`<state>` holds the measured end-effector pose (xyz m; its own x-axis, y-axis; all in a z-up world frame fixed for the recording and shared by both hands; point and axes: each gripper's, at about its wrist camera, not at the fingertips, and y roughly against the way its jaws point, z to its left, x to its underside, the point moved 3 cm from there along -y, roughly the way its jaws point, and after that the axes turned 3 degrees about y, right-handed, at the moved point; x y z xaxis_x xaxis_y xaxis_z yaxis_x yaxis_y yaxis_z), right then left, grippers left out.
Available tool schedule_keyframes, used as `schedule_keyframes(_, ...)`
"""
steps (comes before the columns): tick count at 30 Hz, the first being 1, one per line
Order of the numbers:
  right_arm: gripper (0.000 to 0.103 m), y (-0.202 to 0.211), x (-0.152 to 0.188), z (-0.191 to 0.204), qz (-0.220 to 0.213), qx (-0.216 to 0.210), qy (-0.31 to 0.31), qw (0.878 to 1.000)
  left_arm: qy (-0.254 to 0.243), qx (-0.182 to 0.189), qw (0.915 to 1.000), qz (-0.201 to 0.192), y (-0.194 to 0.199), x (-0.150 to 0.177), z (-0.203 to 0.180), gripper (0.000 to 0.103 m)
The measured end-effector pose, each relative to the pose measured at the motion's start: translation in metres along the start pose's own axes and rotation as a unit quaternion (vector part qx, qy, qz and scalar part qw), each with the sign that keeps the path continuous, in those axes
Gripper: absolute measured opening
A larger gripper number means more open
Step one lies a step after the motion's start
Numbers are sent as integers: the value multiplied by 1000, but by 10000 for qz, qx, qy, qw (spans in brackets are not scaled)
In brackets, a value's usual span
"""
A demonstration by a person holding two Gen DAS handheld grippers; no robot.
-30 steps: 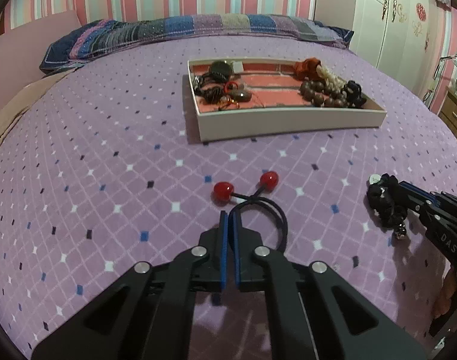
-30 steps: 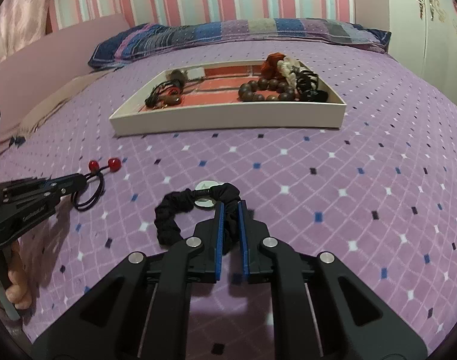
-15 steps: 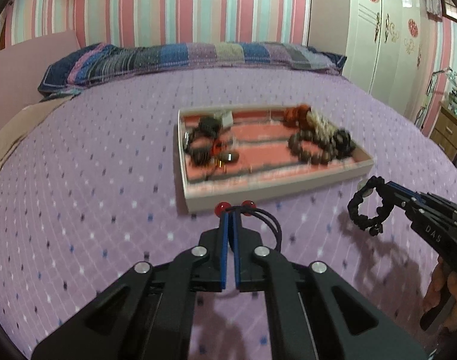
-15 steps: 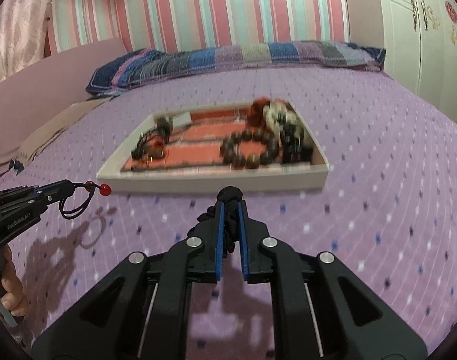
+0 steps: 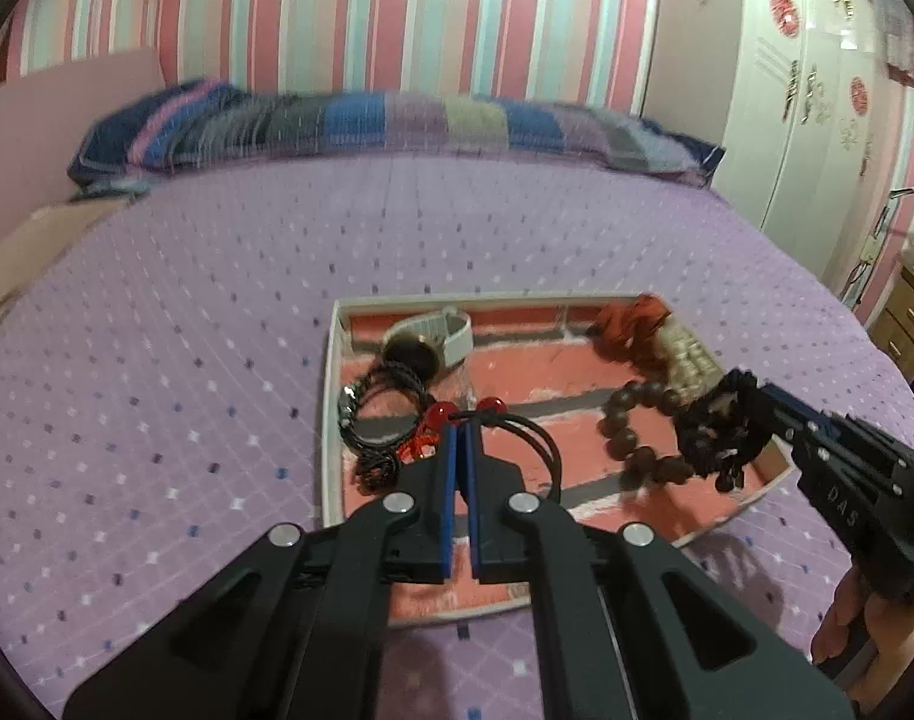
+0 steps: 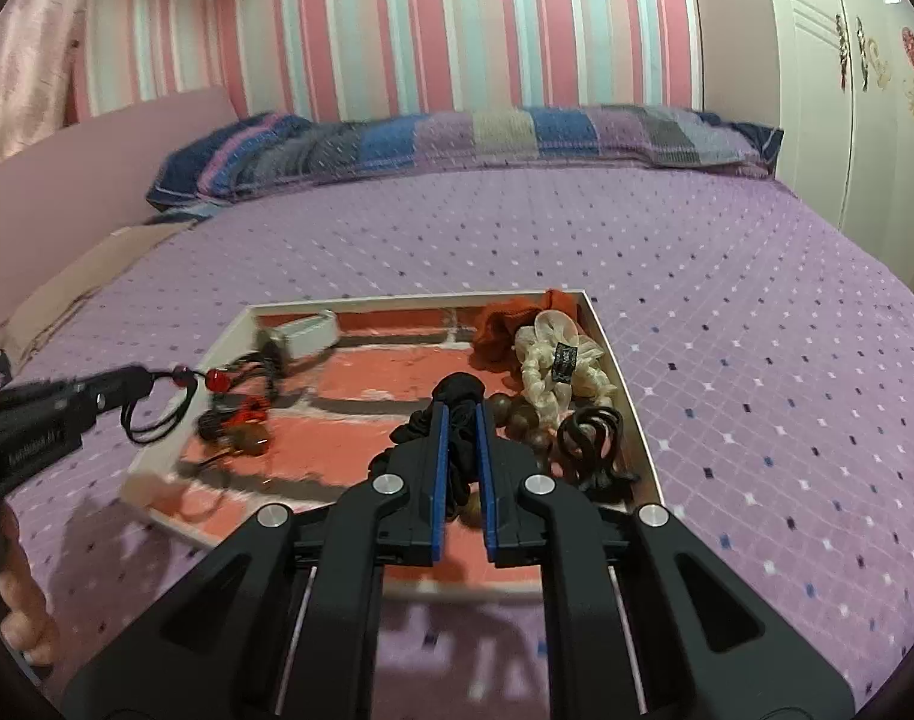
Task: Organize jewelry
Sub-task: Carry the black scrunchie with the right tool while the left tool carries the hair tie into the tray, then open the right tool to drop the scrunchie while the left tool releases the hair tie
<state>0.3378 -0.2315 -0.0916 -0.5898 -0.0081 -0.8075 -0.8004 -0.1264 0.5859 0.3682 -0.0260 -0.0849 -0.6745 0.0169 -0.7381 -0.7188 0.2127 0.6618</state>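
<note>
1. Left claw [image 5: 462, 429] is pinched narrow on the black hair tie with red beads [image 5: 520, 426]. The loop hangs off the tips to the right, the beads sit just past them.
2. Right claw [image 6: 459, 414] is clamped on the black scrunchie [image 6: 457, 450]; the fabric bunches between the blue pads and spills out front and left.
3. Both loads hang above the tray [image 5: 328, 396], not resting in it as far as I can tell.
4. Key relation: the drop zone is straight below each claw. My left is over the tray's left half, above the dark cord pieces and red knot [image 5: 421, 441]. My right is over the right half, just short of the wooden bead bracelet [image 5: 634, 429] and the cream scrunchie [image 6: 556, 369].
5. The tray's long axis runs left-right across both views. Each claw covers its own end, so no crossing is needed.
6. My judgement: next is lower and release, left pile for the tie, right pile for the scrunchie. Risk: the tie loop snagging on the cords below.
7. Surface: the tray sits on a bed with a purple diamond-print cover [image 6: 757, 330], soft, so the tray may tilt if pressed.
8. Room: striped pillow [image 6: 457, 141] at the head, pink-striped wall, white wardrobe [image 5: 817, 90] on the right.
</note>
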Motion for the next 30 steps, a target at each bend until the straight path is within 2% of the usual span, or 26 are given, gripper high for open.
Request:
schedule_keyframes(6, 10, -45, 0, -8, 443, 157, 1, 9989, 189, -150, 9987, 445, -43, 17, 14, 3)
schedule_keyframes(14, 14, -64, 15, -14, 843, 189, -72, 9962, 125, -223, 9974, 668, -58, 29, 20, 4)
schedule_keyframes(19, 39, -59, 18, -16, 764, 191, -34, 9969, 81, -318, 9969, 714, -55, 31, 22, 5)
schedule_keyframes(23, 46, -42, 12, -17, 595, 153, -32, 9981, 64, -313, 9971, 685, -42, 33, 20, 5)
schedule_keyframes(25, 59, -29, 8, -18, 462, 149, -64, 9988, 44, -329, 9972, 665, -33, 33, 18, 5)
schedule_keyframes(27, 64, -15, 3, -18, 323, 138, -81, 9993, 17, -326, 9976, 606, -22, 33, 15, 7)
schedule_keyframes(29, 68, 5, 2, -18, 192, 155, -72, 9997, -33, -345, 9981, 511, -8, 33, 13, 36)
schedule_keyframes(30, 71, 11, 2, -18, 147, 159, -66, 9997, -54, -393, 9985, 368, 4, 34, 13, 63)
